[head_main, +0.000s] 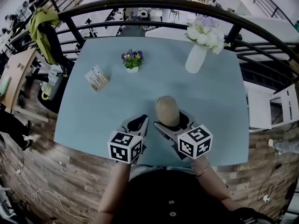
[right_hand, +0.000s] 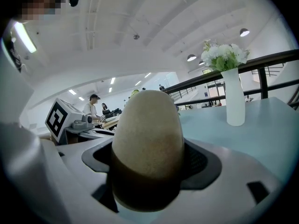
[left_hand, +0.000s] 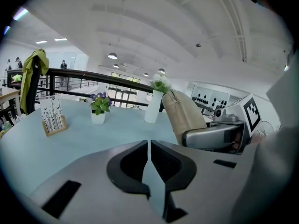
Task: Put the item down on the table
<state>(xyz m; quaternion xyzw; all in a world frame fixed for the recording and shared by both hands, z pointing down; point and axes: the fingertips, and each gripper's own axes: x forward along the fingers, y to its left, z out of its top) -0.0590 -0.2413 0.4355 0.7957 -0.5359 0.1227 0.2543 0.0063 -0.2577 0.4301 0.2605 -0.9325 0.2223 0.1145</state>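
Observation:
A tan, egg-shaped item (head_main: 167, 110) is clamped between the jaws of my right gripper (head_main: 172, 122), near the front edge of the pale blue table (head_main: 107, 111). In the right gripper view the item (right_hand: 148, 143) fills the space between the jaws and hides the table under it. From the left gripper view the item (left_hand: 184, 113) leans to the left in the right gripper (left_hand: 210, 136). I cannot tell whether its base touches the table. My left gripper (head_main: 139, 123) sits just left of it, shut and empty (left_hand: 148, 146).
Further back on the table are a small pot of purple flowers (head_main: 132, 60), a white vase of white flowers (head_main: 196, 57) and a wooden card holder (head_main: 97, 77). A dark railing (head_main: 154, 3) curves behind the table. A yellow-green jacket (head_main: 42, 22) hangs on a chair at far left.

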